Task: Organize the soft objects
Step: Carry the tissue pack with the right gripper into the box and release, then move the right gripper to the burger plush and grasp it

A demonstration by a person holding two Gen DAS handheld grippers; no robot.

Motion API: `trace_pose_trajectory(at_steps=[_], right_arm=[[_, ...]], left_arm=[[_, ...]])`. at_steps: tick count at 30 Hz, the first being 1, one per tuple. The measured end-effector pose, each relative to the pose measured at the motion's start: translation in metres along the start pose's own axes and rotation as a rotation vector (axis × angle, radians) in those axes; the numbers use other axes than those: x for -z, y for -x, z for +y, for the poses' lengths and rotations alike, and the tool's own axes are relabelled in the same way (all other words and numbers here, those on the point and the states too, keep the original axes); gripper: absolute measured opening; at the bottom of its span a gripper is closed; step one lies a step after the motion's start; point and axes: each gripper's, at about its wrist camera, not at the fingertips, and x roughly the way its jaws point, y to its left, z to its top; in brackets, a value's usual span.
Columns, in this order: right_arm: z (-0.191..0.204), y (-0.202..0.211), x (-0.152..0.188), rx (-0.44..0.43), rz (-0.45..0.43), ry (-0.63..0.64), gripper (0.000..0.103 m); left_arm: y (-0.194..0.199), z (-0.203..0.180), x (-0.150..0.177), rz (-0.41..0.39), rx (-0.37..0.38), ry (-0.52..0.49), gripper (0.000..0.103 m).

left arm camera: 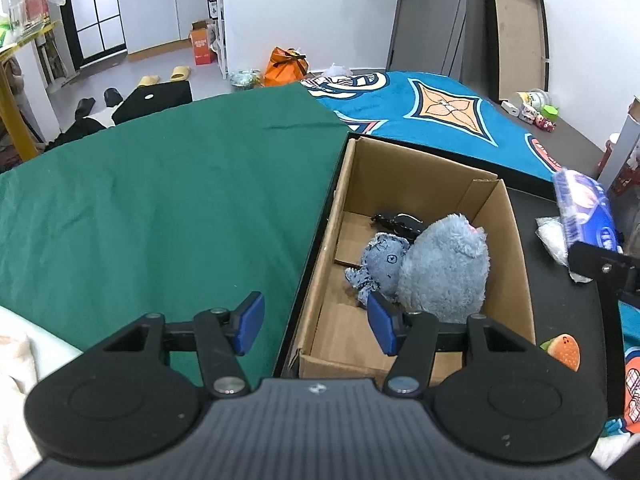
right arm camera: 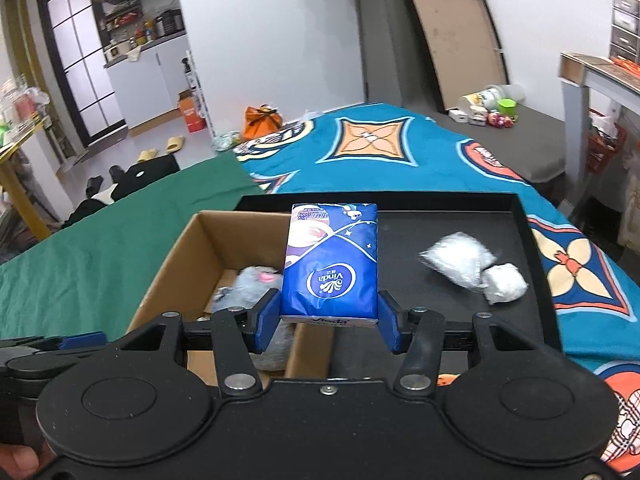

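Observation:
A cardboard box [left arm camera: 516,248] stands on a black tray [right arm camera: 460,220]. In it lie a large blue-grey plush [left arm camera: 444,272], a small blue plush [left arm camera: 380,268] and a black item [left arm camera: 400,222]. My left gripper [left arm camera: 316,326] is open and empty above the box's near left corner. My right gripper [right arm camera: 328,322] is shut on a blue Vinda tissue pack [right arm camera: 332,260], held above the box's right wall [right arm camera: 308,344]. The pack also shows at the right of the left wrist view [left arm camera: 584,216]. A white plastic bag [right arm camera: 472,266] lies on the tray to the right.
A green cloth [left arm camera: 160,200] lies left of the tray, a teal patterned blanket [right arm camera: 380,152] behind and to the right. A small orange plush [left arm camera: 564,350] lies by the tray's near right. Toys and cups [right arm camera: 488,108] sit far right. A framed board [right arm camera: 448,36] leans on the wall.

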Motion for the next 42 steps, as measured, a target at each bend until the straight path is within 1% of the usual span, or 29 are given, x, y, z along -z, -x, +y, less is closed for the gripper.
trace_pose_trajectory(at_steps=[9,10,12,14,15,17,20,23,26,33,38,40,42], right_arm=[[0.026,-0.004,0.000,-0.023,0.016,0.042,0.050],[0.028,-0.004,0.000,-0.024,0.018,0.045,0.050],[0.032,-0.005,0.001,-0.028,0.023,0.054,0.050],[0.036,-0.005,0.002,-0.027,0.027,0.063,0.051],[0.038,-0.005,0.002,-0.027,0.030,0.066,0.051],[0.040,-0.006,0.004,-0.029,0.039,0.070,0.051],[0.043,-0.008,0.007,-0.029,0.056,0.077,0.052],[0.044,-0.008,0.010,-0.017,0.070,0.085,0.055],[0.041,-0.004,0.011,-0.013,0.067,0.071,0.061],[0.025,0.003,0.014,0.012,0.061,0.044,0.063],[0.010,0.005,0.017,0.025,0.062,0.023,0.066],[0.003,0.005,0.019,0.030,0.064,0.012,0.067],[-0.002,0.005,0.021,0.033,0.066,0.003,0.068]], left_arm=[[-0.006,0.007,0.000,0.021,0.025,0.023,0.053],[-0.007,0.007,0.000,0.024,0.029,0.025,0.051],[-0.009,0.009,0.000,0.029,0.037,0.031,0.044],[-0.011,0.010,0.000,0.036,0.044,0.038,0.030],[-0.012,0.010,0.000,0.039,0.049,0.042,0.027],[-0.011,0.013,0.000,0.026,0.063,0.057,0.016],[-0.010,0.015,0.000,0.015,0.054,0.065,0.009],[-0.009,0.016,0.000,0.011,0.065,0.073,0.009],[-0.007,0.016,0.000,0.004,0.067,0.074,0.009],[-0.003,0.016,0.001,-0.014,0.054,0.070,0.009],[-0.003,0.013,-0.001,-0.009,0.042,0.068,0.009],[0.000,0.012,-0.001,-0.024,0.023,0.066,0.009],[0.002,0.009,-0.001,-0.029,0.025,0.057,0.009]])
